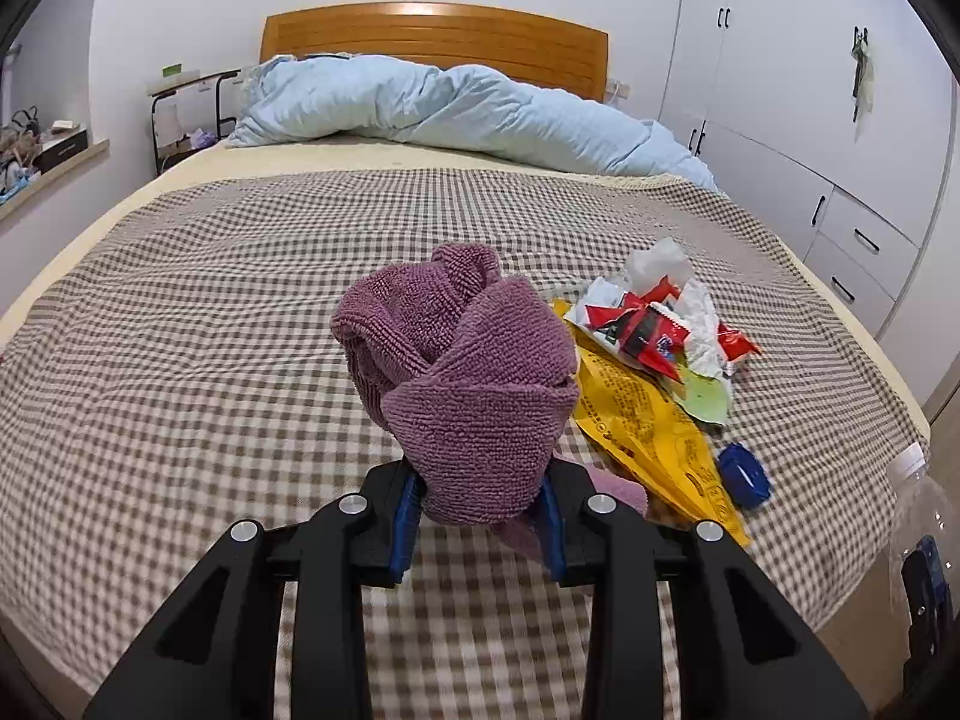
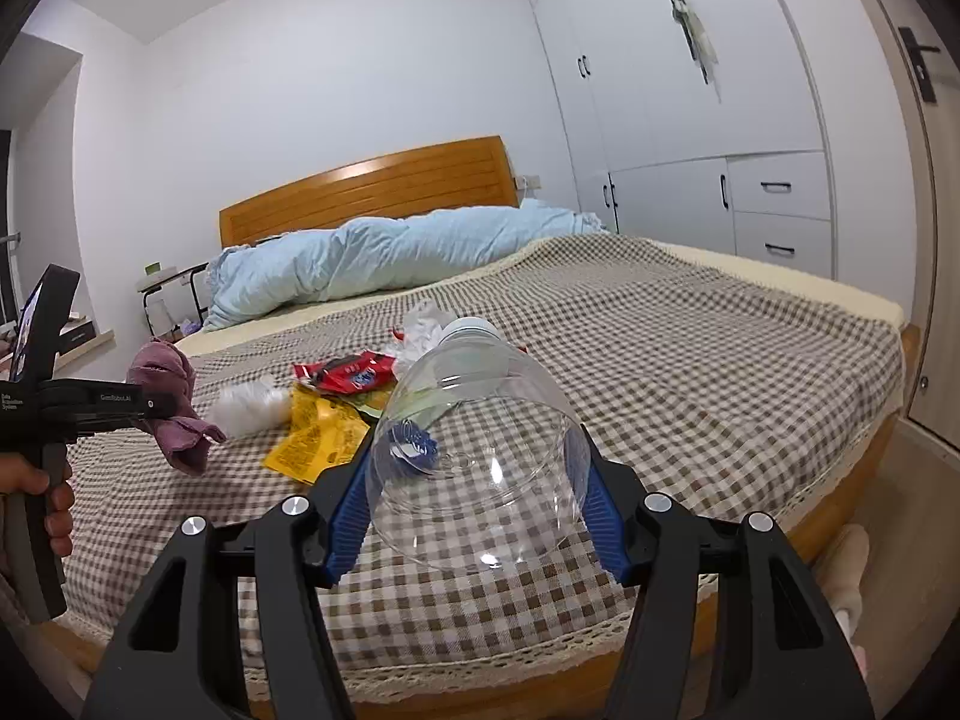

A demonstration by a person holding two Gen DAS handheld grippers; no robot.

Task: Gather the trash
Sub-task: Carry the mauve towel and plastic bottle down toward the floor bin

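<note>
My left gripper is shut on a crumpled purple towel, which it holds just above the checked bed cover. To its right lies a trash pile: a yellow wrapper, red wrappers, white crumpled plastic and a blue cap. My right gripper is shut on a clear plastic bottle with a white cap, held tilted over the bed's near edge. In the right wrist view the left gripper holds the towel at the left, gripped by a hand.
A light blue duvet is bunched against the wooden headboard. White wardrobes with drawers line the right wall. A small side table and a cluttered sill stand at the left.
</note>
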